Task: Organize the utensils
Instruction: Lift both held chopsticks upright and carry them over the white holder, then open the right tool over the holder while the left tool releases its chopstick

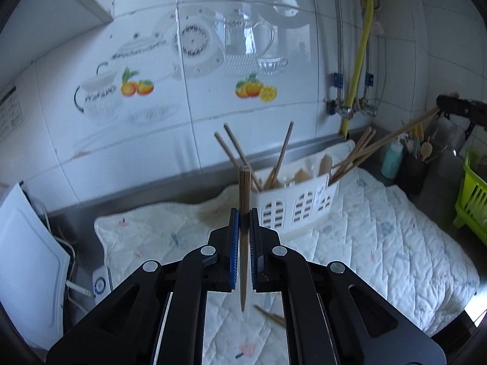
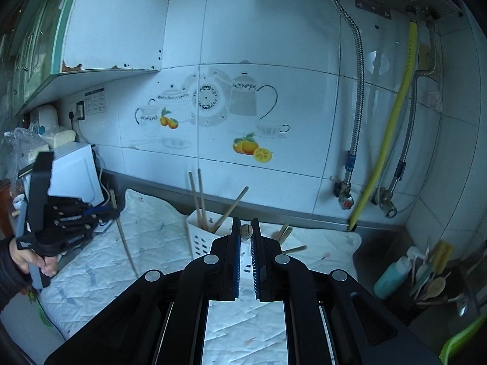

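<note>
My left gripper [image 1: 243, 213] is shut on a wooden chopstick [image 1: 244, 188] that stands upright between the pads, above the quilted mat [image 1: 380, 243]. Behind it a white slotted holder [image 1: 296, 206] carries several chopsticks leaning outward. One loose chopstick [image 1: 271, 316] lies on the mat below my fingers. My right gripper [image 2: 246, 223] is shut on another chopstick [image 2: 246, 231], seen end-on at the pad tips. From the left wrist view that right gripper [image 1: 444, 105] sits at the far right, its long chopstick [image 1: 386, 140] slanting down toward the holder. A hand carries the left gripper [image 2: 112, 213] with its chopstick [image 2: 127, 246].
A dark cup of wooden spoons [image 2: 426, 286] and a teal bottle [image 2: 392, 276] stand at the right corner, beside a green rack [image 1: 474, 194]. A white appliance [image 2: 76, 173] with cables sits at the left. Pipes and valves [image 2: 347, 197] run down the tiled wall.
</note>
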Available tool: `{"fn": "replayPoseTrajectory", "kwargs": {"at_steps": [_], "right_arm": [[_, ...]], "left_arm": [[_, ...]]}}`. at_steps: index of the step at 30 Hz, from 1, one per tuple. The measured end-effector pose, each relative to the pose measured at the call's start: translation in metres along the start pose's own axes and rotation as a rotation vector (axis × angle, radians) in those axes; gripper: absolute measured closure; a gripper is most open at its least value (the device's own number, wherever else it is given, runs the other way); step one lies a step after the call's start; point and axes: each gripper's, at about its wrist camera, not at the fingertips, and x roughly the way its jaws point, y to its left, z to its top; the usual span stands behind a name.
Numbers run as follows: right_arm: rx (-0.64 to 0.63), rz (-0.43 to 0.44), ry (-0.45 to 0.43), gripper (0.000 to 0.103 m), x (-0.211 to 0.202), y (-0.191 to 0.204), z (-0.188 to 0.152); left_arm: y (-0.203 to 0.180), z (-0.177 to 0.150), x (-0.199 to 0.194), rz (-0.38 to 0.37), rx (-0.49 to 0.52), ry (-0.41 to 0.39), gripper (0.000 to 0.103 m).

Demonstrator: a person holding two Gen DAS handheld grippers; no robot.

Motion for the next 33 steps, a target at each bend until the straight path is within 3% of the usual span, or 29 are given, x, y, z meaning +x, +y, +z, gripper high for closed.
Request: {"fn": "replayPoseTrajectory", "kwargs": {"at_steps": [4,12,17,25,33], "right_arm": [[-0.029,-0.038,0.034,0.097,0.016,-0.006,0.012],[-0.03,-0.032,0.164,0.097,0.066,-0.018,0.015],[-0.01,-0.016,0.202,0.097,0.088,-0.026,0.015],[0.008,-0.002,0.253,0.097,0.115,-0.038,0.008],[0.038,0.005,0.201,0.094,0.11,-0.042,0.004]], "left_arm": [[-0.004,0.032,-0.005,-0.027,-0.01,-0.052,0.098],[-0.013,0.103,-0.006,-0.04,-0.026,-0.195,0.098],[-0.017,0.136,0.015,-0.038,-0.046,-0.236,0.098],[-0.014,0.136,0.077,-0.045,-0.098,-0.157,0.098],[-0.01,0.117,0.103,-0.054,-0.101,-0.092,0.092]]}}
